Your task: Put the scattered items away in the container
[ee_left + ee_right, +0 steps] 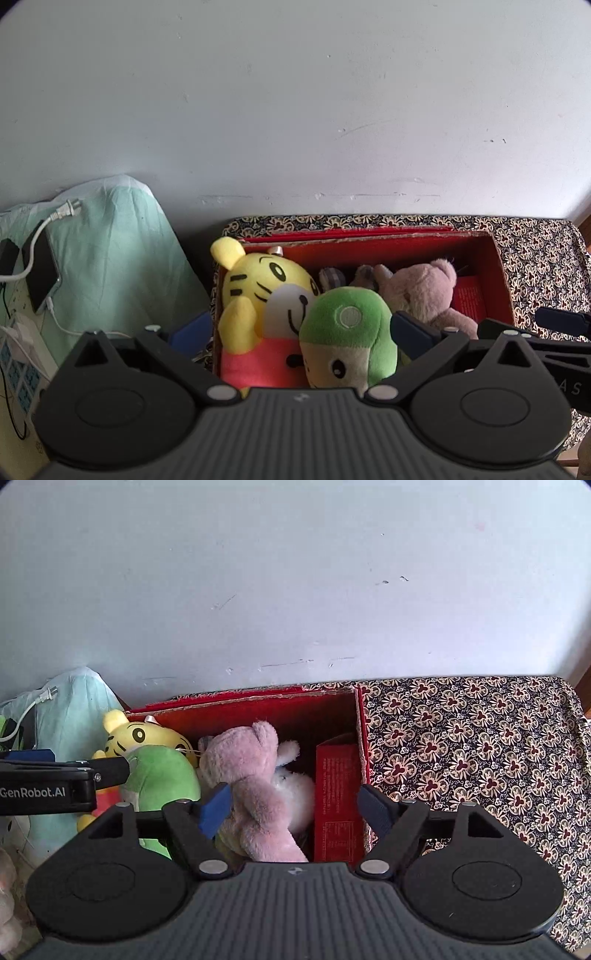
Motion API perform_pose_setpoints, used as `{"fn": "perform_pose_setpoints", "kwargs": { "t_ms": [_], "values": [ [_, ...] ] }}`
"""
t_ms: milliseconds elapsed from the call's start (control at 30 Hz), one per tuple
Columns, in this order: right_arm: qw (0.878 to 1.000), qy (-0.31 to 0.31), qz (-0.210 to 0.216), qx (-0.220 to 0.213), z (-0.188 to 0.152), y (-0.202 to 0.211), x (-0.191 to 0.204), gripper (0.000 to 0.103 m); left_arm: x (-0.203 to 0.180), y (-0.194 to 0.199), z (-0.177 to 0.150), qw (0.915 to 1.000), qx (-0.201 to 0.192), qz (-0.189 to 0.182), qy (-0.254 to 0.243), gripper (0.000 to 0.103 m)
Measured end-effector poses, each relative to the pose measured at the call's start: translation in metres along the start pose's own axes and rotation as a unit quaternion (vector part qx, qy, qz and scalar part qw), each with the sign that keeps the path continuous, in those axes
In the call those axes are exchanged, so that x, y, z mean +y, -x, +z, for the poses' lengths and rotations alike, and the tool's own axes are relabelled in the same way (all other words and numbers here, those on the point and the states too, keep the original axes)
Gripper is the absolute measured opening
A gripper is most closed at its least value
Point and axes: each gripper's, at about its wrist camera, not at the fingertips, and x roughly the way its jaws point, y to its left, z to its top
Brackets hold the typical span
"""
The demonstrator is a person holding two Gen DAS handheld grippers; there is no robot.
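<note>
Against the pale wall, a surface draped in a floral patterned cloth carries a red cardboard box, open at the top and packed with soft toys. Left of the box hangs a mint-green cloth with a phone and a white charging cable resting on it.

Inside the box, at the left end, sits a yellow tiger plush in a pink top, its ear poking above the rim. Touching it on the right is a green plush with a cream face. Next comes a pink bear plush, leaning against the green one, with a white fluffy plush tucked behind it. A smaller red carton stands upright against the box's right wall.

Left gripper hovers over the tiger and green plush, jaws released and spread wide, grasping nothing. Right gripper hovers over the pink bear, jaws likewise released; its left blue pad seems to touch the bear's side, right pad sits beside the carton. Each gripper shows at the edge of the other's view.
</note>
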Motion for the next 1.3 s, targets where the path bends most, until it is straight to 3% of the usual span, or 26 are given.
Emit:
{"fn": "perform_pose_setpoints", "kwargs": {
  "t_ms": [167, 600, 867, 1033, 1300],
  "values": [
    [0.999, -0.032, 0.004, 0.004, 0.009, 0.004, -0.02, 0.078, -0.009, 0.004, 0.009, 0.9997, -0.001, 0.022, 0.011, 0.102],
    [0.999, -0.001, 0.028, 0.026, 0.007, 0.006, -0.049, 0.078, -0.05, 0.012, -0.005, 0.9978, 0.017, 0.062, 0.019, 0.102],
    [0.998, 0.017, 0.038, 0.055, 0.0, 0.003, -0.068, 0.078, -0.085, 0.021, -0.026, 0.999, 0.037, 0.026, 0.005, 0.102],
    [0.998, 0.013, -0.006, 0.066, -0.001, 0.0, -0.084, 0.078, -0.113, 0.02, -0.035, 0.9985, 0.053, 0.009, -0.014, 0.102],
    [0.996, -0.012, -0.031, 0.083, -0.005, 0.0, -0.111, 0.078, -0.156, 0.007, -0.045, 0.9937, 0.096, -0.031, -0.049, 0.102]
  ]
}}
